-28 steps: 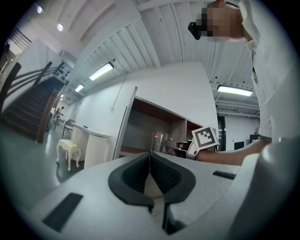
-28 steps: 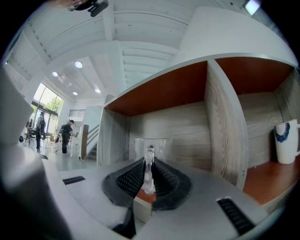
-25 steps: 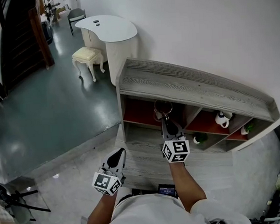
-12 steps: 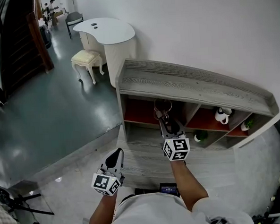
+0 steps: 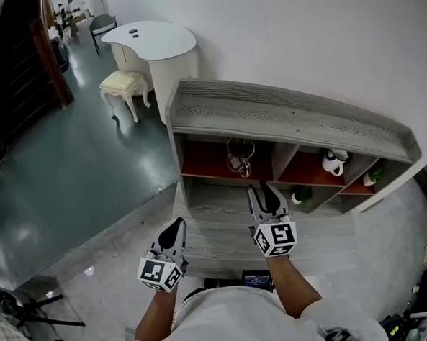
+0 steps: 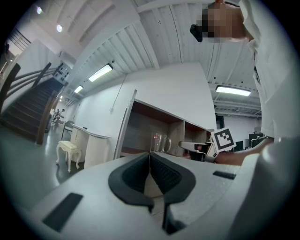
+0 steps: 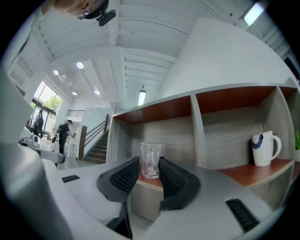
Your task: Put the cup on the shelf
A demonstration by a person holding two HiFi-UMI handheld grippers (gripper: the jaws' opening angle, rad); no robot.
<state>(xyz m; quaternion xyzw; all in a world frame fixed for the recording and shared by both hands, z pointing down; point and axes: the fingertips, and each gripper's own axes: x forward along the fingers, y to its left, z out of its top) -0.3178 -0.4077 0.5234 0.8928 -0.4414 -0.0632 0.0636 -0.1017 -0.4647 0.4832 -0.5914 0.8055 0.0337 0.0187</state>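
A clear glass cup with a handle stands upright on the red floor of the left compartment of the grey wooden shelf. In the right gripper view the cup sits a short way beyond the fingertips. My right gripper is open in front of that compartment. Its jaws have just been opening, and nothing is between them. My left gripper hangs lower left, before the shelf's bottom tier, with its jaws shut on nothing. The cup also shows in the left gripper view.
A white mug stands in the compartment to the right, with a small green plant on the tier below. A white rounded table and a cream stool stand left of the shelf on the dark floor.
The right gripper has let go of the cup and drawn back from the shelf towards the person. The cup stays in the compartment. The left gripper has not moved.
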